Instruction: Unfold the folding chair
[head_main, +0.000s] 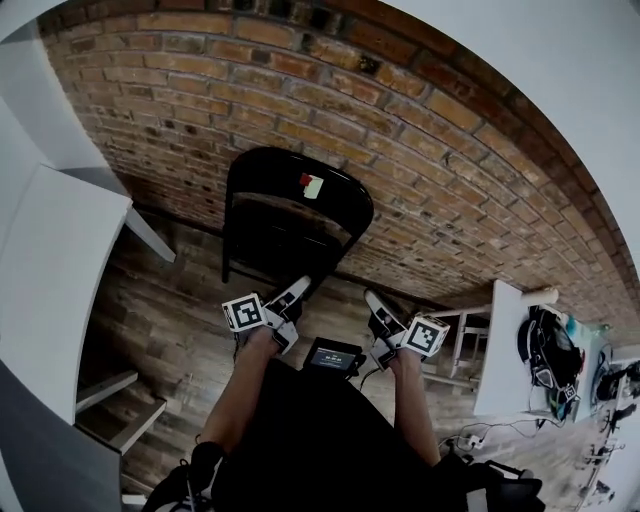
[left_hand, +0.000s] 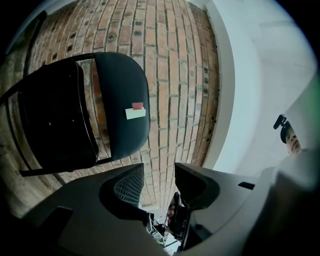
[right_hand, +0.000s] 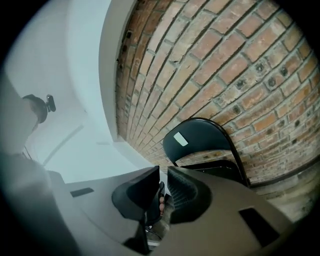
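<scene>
Flanking on the left: a white flat-topped bench (head_main: 55, 270) runs along the edge of the head view, above a weathered wooden plank floor (head_main: 170, 320).
Left gripper: the left gripper (left_hand: 159, 169) is released, its jaws standing apart with nothing between them. It points toward the chair and is clear of it.
Chair: the black metal folding chair (head_main: 295, 215) stands upright and folded flat, close against the red brick wall (head_main: 430, 170), straight ahead of both grippers. A small red-and-white label (head_main: 312, 186) sits on its rounded backrest.
Right gripper: the right gripper (right_hand: 163, 171) is clenched, its jaws drawn all but together on nothing. It too is clear of the chair.
Between the forearms: a small black device with a screen (head_main: 333, 357).
Far right: a second white bench (head_main: 505, 345), with dark gear (head_main: 545, 350) heaped just beyond it.
</scene>
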